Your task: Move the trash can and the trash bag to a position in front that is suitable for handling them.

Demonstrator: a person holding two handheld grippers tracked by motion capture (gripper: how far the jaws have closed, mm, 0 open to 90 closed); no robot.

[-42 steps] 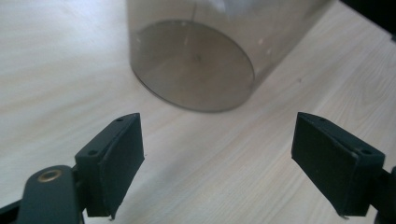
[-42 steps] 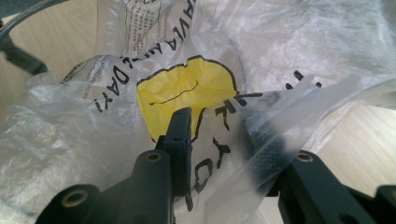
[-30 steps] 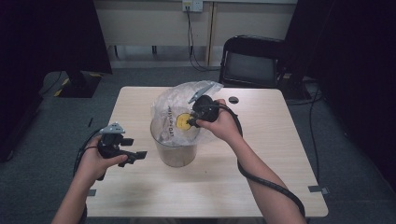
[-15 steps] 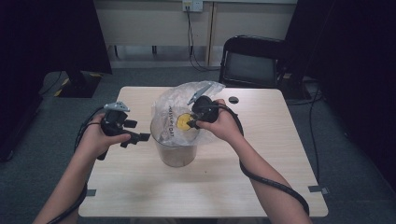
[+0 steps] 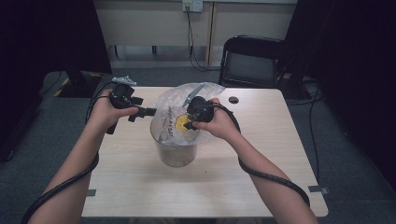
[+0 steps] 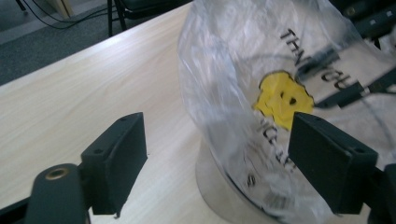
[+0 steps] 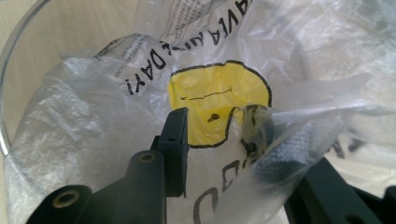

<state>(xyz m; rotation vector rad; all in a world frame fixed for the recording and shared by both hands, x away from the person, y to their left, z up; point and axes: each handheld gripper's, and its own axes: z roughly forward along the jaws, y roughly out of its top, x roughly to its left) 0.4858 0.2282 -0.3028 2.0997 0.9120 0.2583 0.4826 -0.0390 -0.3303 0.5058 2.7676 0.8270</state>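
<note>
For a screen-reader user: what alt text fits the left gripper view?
Two open black fingers of the left gripper frame a clear plastic bag with a yellow smiley, set in a round container on a light wooden table.

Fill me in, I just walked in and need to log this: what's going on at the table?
A person at a wooden table is fitting a clear plastic bag with a yellow smiley print into a clear round container. The right gripper is at the container's mouth, with bag film draped over one jaw. The left gripper is beside the bag with its jaws open and nothing between them.
</note>
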